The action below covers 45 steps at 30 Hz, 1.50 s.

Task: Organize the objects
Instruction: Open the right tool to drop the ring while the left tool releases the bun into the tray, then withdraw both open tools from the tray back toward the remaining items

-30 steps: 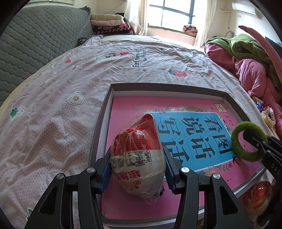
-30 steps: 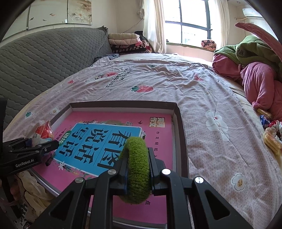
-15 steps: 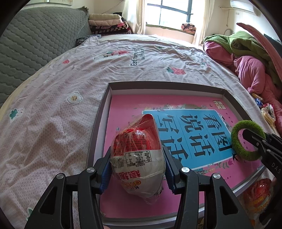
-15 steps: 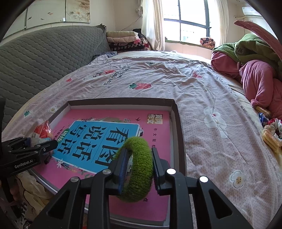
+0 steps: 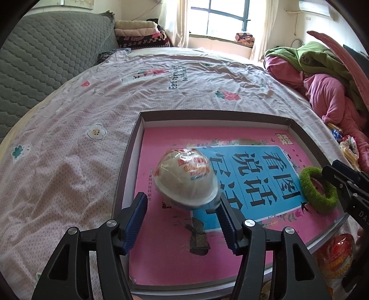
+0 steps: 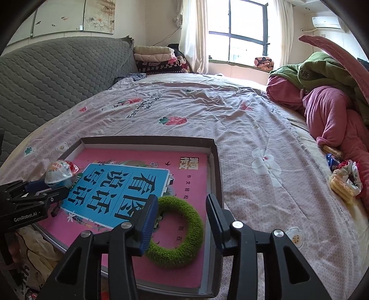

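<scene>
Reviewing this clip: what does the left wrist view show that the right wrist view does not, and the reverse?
Left wrist only: a red snack packet outside the tray's near corner.
Right wrist only: wall panels above the headboard, and the green ring lying flat between the open right tool.
Both: tray, pink book, wrapped egg, open left tool.
</scene>
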Each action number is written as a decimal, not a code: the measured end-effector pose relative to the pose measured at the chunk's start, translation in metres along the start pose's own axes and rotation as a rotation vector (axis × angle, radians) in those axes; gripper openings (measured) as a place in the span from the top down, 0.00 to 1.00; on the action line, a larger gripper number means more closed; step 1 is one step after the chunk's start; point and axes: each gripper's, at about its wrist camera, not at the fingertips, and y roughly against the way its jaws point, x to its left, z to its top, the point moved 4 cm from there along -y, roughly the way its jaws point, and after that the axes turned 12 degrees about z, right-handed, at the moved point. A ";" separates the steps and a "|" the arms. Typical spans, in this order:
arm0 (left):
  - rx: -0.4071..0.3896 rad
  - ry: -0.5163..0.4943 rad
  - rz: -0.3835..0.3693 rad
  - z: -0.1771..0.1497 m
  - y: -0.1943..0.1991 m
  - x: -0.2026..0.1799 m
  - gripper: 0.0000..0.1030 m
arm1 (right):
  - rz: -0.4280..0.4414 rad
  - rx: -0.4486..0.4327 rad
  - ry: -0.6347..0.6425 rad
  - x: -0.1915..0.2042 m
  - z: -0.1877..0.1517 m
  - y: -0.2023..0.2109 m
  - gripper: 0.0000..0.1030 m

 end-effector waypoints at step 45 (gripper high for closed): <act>-0.142 0.062 -0.064 -0.020 0.085 0.029 0.37 | 0.080 -0.235 0.032 0.029 0.010 0.067 0.48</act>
